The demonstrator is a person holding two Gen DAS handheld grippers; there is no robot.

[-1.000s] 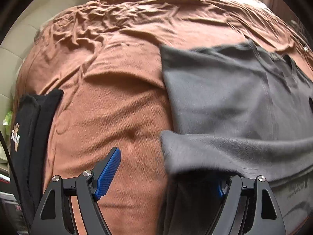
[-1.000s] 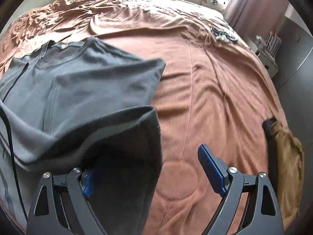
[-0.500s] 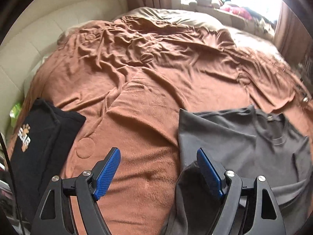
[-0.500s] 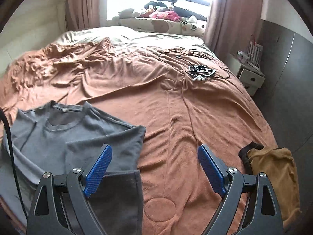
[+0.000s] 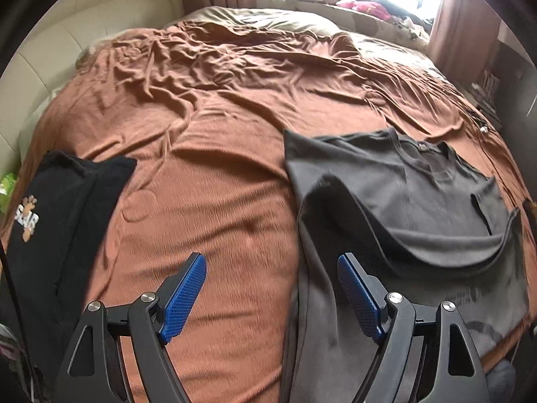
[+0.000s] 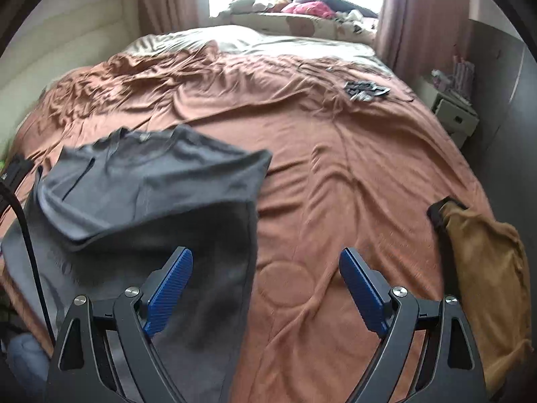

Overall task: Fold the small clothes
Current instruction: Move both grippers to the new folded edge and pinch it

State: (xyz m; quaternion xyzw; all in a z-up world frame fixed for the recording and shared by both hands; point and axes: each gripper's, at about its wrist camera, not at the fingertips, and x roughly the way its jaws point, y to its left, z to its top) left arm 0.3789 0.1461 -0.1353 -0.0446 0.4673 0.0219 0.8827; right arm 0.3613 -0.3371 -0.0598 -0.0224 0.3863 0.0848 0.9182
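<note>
My left tool (image 5: 270, 297) has its two blue pads wide apart and holds nothing. My right tool (image 6: 265, 294) is wide apart too, with nothing in it. One gray shirt (image 5: 396, 201) lies on the bed (image 5: 214, 174) between my tools, with its bottom part folded up over the top part. I count three pieces of clothing: the gray shirt, one black shirt (image 5: 57, 215) on the left, and one yellow-brown cloth (image 6: 483, 268) on the right.

Brown-blanketed bed (image 5: 218, 174) under grey T-shirt (image 5: 402, 194)
</note>
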